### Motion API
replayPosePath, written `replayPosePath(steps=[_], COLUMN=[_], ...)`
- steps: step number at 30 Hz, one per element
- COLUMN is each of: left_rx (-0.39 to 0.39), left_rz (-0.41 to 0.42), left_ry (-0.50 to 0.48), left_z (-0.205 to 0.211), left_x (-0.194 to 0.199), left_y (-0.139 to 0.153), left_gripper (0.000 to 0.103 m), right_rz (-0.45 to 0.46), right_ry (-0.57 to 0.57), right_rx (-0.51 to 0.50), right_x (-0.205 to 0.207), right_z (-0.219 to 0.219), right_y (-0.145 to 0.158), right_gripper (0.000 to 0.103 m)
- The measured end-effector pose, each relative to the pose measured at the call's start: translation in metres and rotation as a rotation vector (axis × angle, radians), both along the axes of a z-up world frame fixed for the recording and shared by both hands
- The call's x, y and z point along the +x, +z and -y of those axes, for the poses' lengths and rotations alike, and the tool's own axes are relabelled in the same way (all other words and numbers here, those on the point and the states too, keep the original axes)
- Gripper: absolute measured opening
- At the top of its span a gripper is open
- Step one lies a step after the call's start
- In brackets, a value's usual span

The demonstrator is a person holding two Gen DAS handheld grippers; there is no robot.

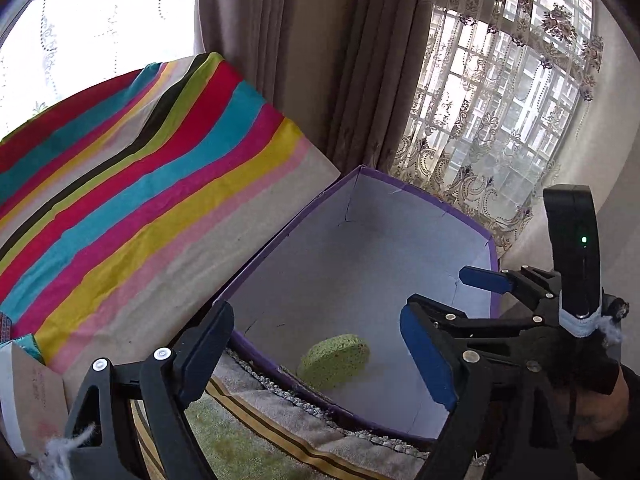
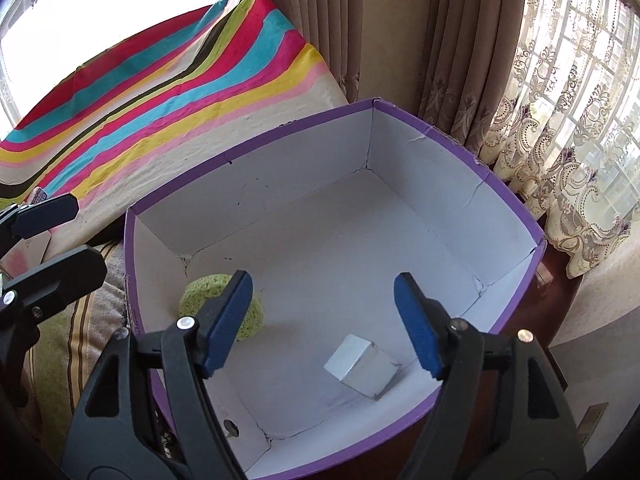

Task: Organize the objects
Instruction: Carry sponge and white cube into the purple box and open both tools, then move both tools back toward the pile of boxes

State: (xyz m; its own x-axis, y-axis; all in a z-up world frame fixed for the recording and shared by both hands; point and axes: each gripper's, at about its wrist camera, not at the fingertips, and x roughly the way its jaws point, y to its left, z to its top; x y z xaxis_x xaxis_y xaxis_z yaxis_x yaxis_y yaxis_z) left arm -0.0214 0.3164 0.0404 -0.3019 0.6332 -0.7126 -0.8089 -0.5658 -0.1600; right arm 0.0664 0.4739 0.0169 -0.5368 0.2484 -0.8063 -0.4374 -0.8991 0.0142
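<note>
A purple box (image 2: 248,151) with a white inside stands open-topped in both views. Near its left wall, on the box floor, lies a green sponge (image 2: 198,292), also seen as the sponge (image 1: 334,360) in the left wrist view. A small silver-white cube (image 2: 362,368) rests tilted on the box floor near the front. My right gripper (image 2: 323,280) hangs open above the box, with the cube below and apart from its blue pads. My left gripper (image 1: 316,312) is open over the box's left rim (image 1: 288,232), holding nothing. The other gripper (image 1: 440,288) shows at the right.
A striped, many-coloured cushion (image 2: 168,92) lies left of and behind the box. Brown curtains (image 2: 400,32) and lace curtains (image 2: 560,140) hang behind it. A green and beige striped towel (image 1: 248,432) lies under the box's left side. A white carton (image 1: 28,392) stands at the far left.
</note>
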Motion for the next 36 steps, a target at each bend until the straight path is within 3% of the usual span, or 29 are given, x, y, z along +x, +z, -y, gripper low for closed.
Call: replayPosePath(steps=[8,25,36], left_rx=[0.095,0.130,0.202], left_rz=[-0.009,-0.131,-0.146], left_ry=[0.096,0.365,0.528], left_z=[0.039,0.156,0.233], left_x=[-0.004,0.026,0.044], left_y=[0.008,0.016,0.016], left_gripper=[0.086,0.086,0.086], right_rz=[-0.022,-0.088,-0.091], right_ry=[0.024,0.224,0.338], right_rx=[-0.009,-0.058,-0.022], right_x=[0.000,-0.010,-0.012], right_z=[0.012,0.097,0.142], right_y=[0.007,0.024,0.028], right_gripper=[0.079,0.079,0.080])
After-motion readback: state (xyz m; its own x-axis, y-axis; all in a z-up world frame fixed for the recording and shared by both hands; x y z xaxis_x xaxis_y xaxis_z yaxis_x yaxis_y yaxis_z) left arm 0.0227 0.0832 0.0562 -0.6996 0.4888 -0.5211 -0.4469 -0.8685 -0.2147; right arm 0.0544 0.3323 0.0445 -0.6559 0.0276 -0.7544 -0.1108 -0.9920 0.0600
